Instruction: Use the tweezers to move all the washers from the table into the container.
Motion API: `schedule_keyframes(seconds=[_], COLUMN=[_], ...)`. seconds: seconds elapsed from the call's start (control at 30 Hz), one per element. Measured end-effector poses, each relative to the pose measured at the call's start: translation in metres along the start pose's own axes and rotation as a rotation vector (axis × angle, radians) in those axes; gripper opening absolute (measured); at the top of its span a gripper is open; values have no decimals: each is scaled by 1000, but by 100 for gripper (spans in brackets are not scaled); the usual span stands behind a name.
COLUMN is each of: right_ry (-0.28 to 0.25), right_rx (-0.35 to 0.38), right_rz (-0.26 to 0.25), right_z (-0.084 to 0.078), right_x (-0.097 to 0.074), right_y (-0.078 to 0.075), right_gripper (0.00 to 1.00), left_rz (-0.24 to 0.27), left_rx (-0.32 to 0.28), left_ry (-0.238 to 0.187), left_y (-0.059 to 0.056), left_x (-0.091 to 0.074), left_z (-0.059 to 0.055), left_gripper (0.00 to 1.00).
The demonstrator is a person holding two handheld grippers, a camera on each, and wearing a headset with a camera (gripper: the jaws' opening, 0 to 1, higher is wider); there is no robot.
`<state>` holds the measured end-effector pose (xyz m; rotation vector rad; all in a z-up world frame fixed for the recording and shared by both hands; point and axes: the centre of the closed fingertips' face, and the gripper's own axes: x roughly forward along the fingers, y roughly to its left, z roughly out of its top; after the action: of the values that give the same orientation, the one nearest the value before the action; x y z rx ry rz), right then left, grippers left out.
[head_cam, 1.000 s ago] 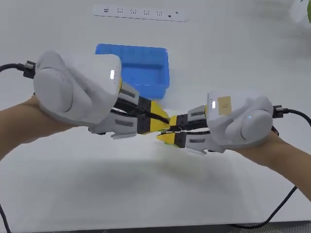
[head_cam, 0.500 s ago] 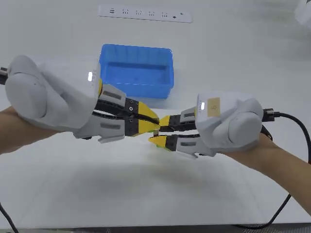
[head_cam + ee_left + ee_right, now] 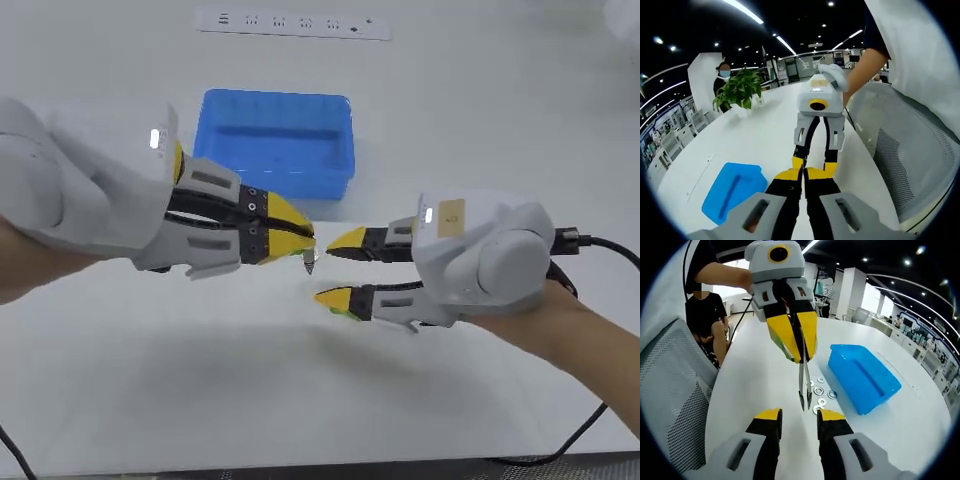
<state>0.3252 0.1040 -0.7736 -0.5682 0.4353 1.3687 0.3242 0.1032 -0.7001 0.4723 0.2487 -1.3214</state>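
1. The left tool (image 3: 300, 240) is clamped shut on a pair of steel tweezers (image 3: 801, 371). Its yellow jaw tips meet around the shaft, and the two thin prongs stick out past them with a narrow gap between their points.
2. The right tool (image 3: 338, 268) grips nothing. Its jaws stand apart and face the left tool tip to tip, on the person's side of the blue container (image 3: 300, 182).
3. The tweezers' long axis runs straight on from the left tool's jaws and slants down toward the white table (image 3: 300, 400). I cannot tell whether the points touch it.
4. The washers (image 3: 819, 390), about six small steel rings, lie in a loose cluster on the table, near the container but outside it. In the right gripper view they sit just beside the tweezer points, on the side toward the container.
5. The coming move turns on that offset. As I judge it, the points must shift a little toward the container and drop onto the rim of one ring. The left tool is the one to do this, since it carries the tweezers. The right tool is about as near but has nothing to pinch with.
6. I can make out no washer inside the container, so the task seems hardly begun.
7. Beyond the container's far wall, a white power strip (image 3: 290, 22) lies along the table.
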Motion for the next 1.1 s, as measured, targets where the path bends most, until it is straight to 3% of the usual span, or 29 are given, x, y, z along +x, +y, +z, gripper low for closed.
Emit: schedule_keyframes(seconds=[0.13, 0.27, 0.87, 1.1], right_ry=[3, 7, -7, -9], right_rx=[12, 12, 53, 58], right_rz=[-6, 12, 20, 19], right_z=[-2, -4, -7, -7], right_x=[-2, -1, -1, -1], right_y=[-2, 1, 3, 2], right_gripper=[32, 43, 45, 45], left_rz=[-2, -7, -8, -16], left_rx=[-5, -11, -6, -53], left_ry=[-1, -21, 12, 9], left_y=[3, 5, 15, 20], left_x=[1, 1, 9, 8], left_z=[-1, 3, -5, -5], left_gripper=[5, 5, 5, 5])
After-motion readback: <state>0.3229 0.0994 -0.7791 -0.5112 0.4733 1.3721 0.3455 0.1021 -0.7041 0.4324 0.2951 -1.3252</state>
